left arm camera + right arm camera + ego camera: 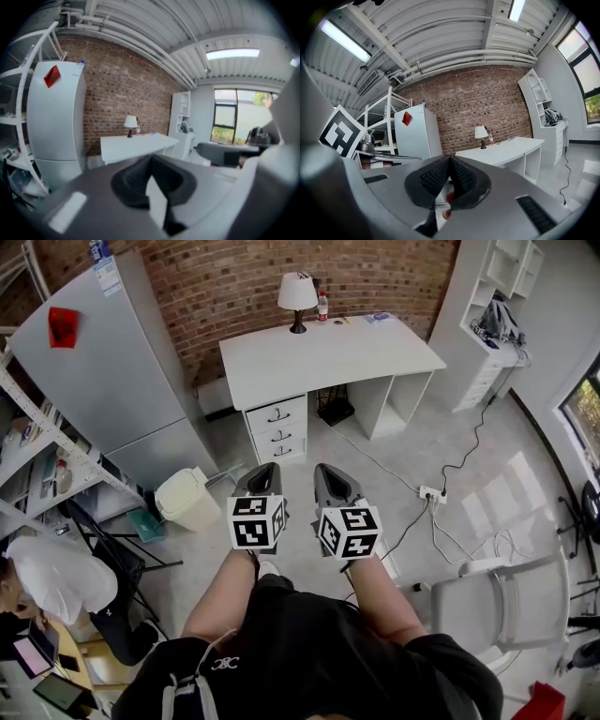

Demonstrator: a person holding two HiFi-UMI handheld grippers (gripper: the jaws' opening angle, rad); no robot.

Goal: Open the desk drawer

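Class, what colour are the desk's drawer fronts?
White drawer fronts, dark handles; head view shows them best.

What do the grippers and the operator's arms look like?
The left gripper and right gripper are grey tapered shells with black ribbed pads. Each carries a white cube with black square markers. The person wears a black short-sleeved top.
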